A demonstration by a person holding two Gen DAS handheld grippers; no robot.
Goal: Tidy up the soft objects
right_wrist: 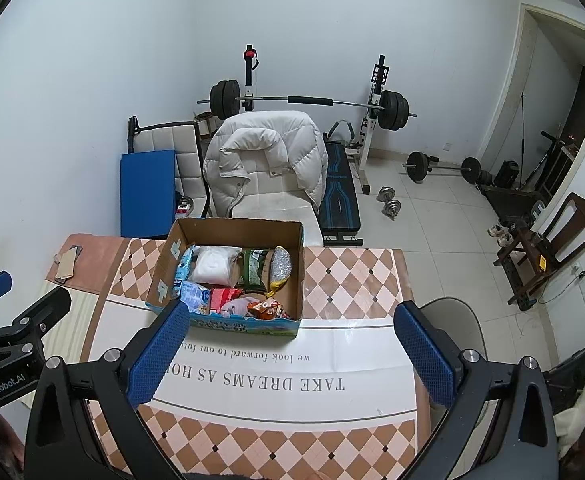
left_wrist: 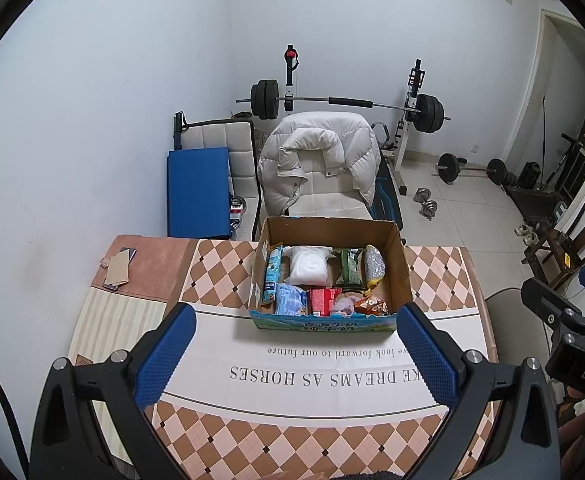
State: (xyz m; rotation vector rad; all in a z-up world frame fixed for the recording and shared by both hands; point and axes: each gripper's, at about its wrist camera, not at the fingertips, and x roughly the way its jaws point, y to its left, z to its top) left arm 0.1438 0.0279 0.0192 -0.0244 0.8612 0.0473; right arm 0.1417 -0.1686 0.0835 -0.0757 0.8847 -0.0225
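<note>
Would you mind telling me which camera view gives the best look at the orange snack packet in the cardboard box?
The left wrist view: the orange snack packet lies near centre, clear of both fingers. The right wrist view shows it too, in the cardboard box, smaller and more oblique.

Open cardboard box (left_wrist: 400,268) on table, packed: white pouch (left_wrist: 306,266), green packet (left_wrist: 346,268), orange snack bag (left_wrist: 370,305).

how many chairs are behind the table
2: a white chair with a blue pad at the left wall, and another chair draped with a white jacket directly behind the box. Others may be hidden.
</note>
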